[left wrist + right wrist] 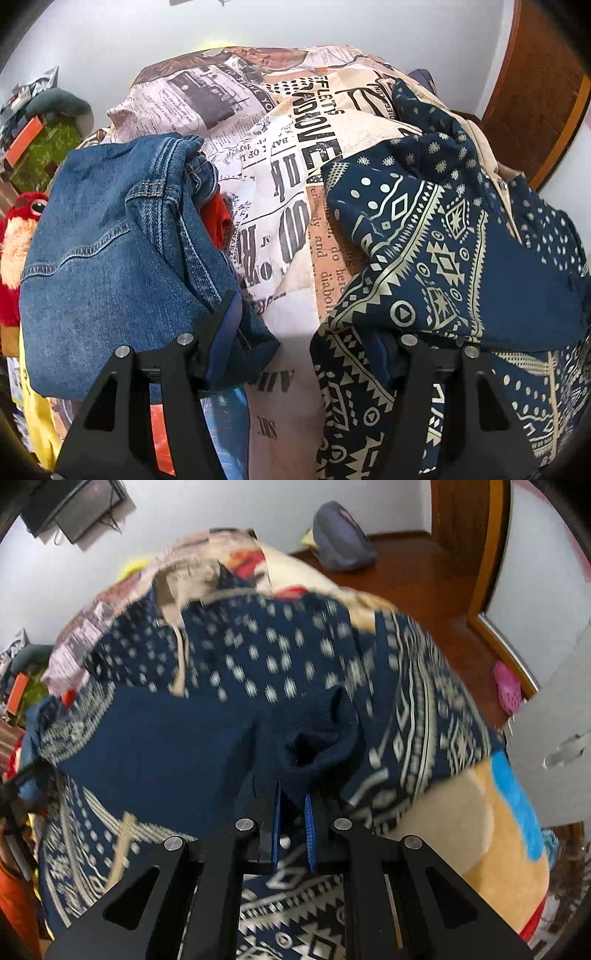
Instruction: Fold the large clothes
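Observation:
A navy garment with a cream tribal print (436, 258) lies on a bed covered by a newspaper-print sheet (280, 206). My left gripper (306, 339) is open, one finger (229, 325) against folded blue jeans (110, 251), the other partly under the navy garment's edge. In the right wrist view the navy garment (258, 672) fills the frame, blurred. My right gripper (293, 805) is shut on a dark blue ribbed cuff (317, 738) of that garment.
A red plush toy (14, 251) and clutter sit at the left. An orange cloth (218, 221) peeks from behind the jeans. A wooden door frame (480, 554), a grey bag (340, 539) on the wooden floor and a pink shoe (508, 686) show at the right.

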The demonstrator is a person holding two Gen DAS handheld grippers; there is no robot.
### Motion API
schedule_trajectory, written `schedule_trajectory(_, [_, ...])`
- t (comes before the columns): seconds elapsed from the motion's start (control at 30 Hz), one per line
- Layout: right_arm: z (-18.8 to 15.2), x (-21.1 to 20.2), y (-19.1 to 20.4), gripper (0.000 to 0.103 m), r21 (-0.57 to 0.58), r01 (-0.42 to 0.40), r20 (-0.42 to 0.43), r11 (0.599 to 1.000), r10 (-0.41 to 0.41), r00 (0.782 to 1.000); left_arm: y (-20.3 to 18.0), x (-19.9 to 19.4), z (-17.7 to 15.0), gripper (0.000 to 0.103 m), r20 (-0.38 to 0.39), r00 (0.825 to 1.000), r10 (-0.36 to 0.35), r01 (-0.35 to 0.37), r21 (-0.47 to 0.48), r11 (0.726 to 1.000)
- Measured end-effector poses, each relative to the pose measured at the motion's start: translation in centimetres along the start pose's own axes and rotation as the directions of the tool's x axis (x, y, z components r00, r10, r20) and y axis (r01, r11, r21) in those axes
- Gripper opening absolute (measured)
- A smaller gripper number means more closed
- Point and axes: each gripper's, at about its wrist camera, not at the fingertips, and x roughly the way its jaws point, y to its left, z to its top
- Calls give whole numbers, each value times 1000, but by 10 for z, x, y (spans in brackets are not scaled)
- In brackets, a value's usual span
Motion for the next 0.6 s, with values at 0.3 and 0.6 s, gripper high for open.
schedule_trajectory(0.3, [-12, -12, 10, 14, -89, 74, -29, 993, -77, 997, -6, -16, -6, 62, -13, 1000, -20, 21, 73, 997])
schedule_trajectory(0.6, [-4, -70, -8, 34, -58, 63, 107, 996, -56, 993, -19, -65, 1, 63, 53, 994, -98, 89, 143, 986])
